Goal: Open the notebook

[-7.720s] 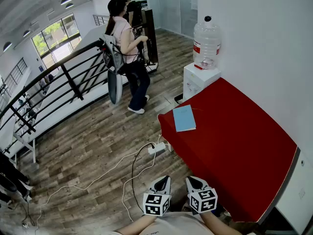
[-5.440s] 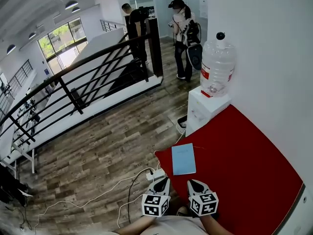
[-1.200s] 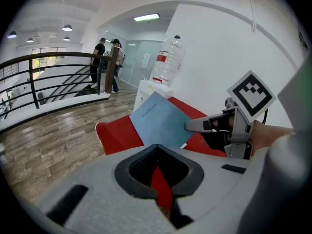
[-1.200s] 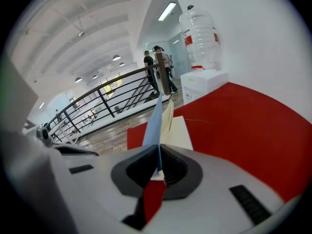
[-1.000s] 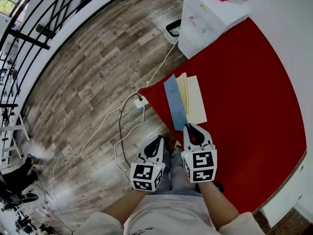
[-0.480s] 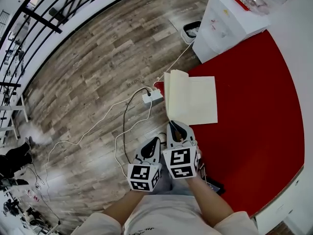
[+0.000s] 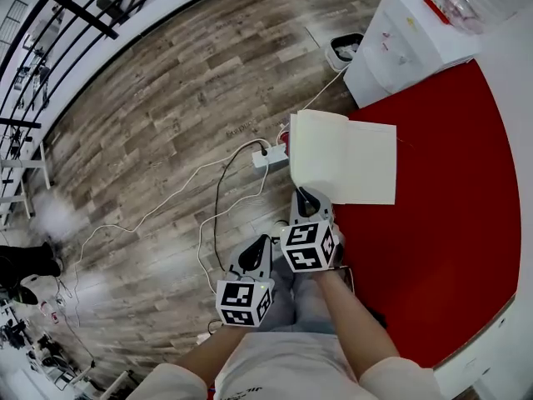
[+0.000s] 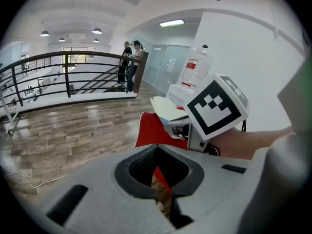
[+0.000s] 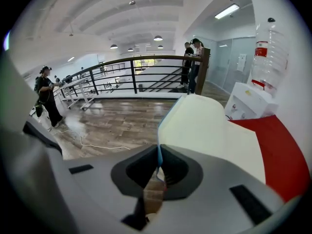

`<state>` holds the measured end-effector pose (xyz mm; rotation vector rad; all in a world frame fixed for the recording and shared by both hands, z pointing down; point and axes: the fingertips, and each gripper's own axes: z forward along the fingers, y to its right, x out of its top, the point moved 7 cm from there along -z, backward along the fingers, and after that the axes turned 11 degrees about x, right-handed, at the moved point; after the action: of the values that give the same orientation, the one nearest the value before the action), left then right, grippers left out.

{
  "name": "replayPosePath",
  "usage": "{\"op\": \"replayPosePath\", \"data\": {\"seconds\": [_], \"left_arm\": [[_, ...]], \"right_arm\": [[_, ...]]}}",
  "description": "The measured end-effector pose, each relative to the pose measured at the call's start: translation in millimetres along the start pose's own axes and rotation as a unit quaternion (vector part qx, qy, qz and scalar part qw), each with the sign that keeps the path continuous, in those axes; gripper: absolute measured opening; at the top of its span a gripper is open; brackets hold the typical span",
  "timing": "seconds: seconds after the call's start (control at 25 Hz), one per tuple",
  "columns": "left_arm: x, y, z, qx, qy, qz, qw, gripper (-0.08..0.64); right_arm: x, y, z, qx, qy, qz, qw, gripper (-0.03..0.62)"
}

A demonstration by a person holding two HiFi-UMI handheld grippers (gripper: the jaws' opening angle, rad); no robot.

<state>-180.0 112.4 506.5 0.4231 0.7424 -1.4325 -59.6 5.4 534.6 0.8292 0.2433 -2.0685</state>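
The notebook lies open on the red table near its left corner, cream pages up. Its left leaf, the blue cover with its cream inner side showing, reaches past the table's edge over the floor. My right gripper is shut on that cover's near edge; the thin blue edge runs between its jaws. My left gripper hangs lower left of it over the floor, shut with nothing in it. In the left gripper view the right gripper's marker cube and the notebook show ahead.
A white water dispenser stands at the table's far corner. A power strip and cables lie on the wooden floor beside the table. A black railing runs behind, with people near it and one person at left.
The cover, upright a second ago, has swung over to the left and the notebook now lies open. My right gripper moved left and down with the cover; the left gripper shifted slightly.
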Motion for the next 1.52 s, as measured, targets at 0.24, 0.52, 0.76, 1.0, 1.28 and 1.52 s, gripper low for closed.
{"op": "replayPosePath", "data": {"seconds": [0.24,0.52,0.76,1.0,1.28,1.52], "left_arm": [[-5,-2,7,-0.004,-0.006,-0.003,1.0000,0.006],[-4,3,15,-0.015,-0.007,-0.003,0.9999,0.006],[-6,4,18,-0.019,-0.012,-0.001,0.9997,0.006],[-9,6,18,-0.020,-0.016,0.000,0.9997,0.007],[-10,7,17,-0.019,-0.017,0.003,0.9997,0.007],[-13,12,15,-0.021,-0.017,0.006,0.9996,0.007]], "right_arm": [[-17,33,0,-0.034,-0.021,0.027,0.999,0.018],[-22,38,7,-0.035,-0.036,0.034,0.998,0.020],[-22,39,9,-0.037,-0.032,0.038,0.998,0.021],[-25,35,9,-0.028,-0.010,0.077,0.997,0.048],[-25,30,10,0.012,0.017,0.127,0.992,0.130],[-31,33,11,0.020,0.026,0.134,0.990,0.149]]}}
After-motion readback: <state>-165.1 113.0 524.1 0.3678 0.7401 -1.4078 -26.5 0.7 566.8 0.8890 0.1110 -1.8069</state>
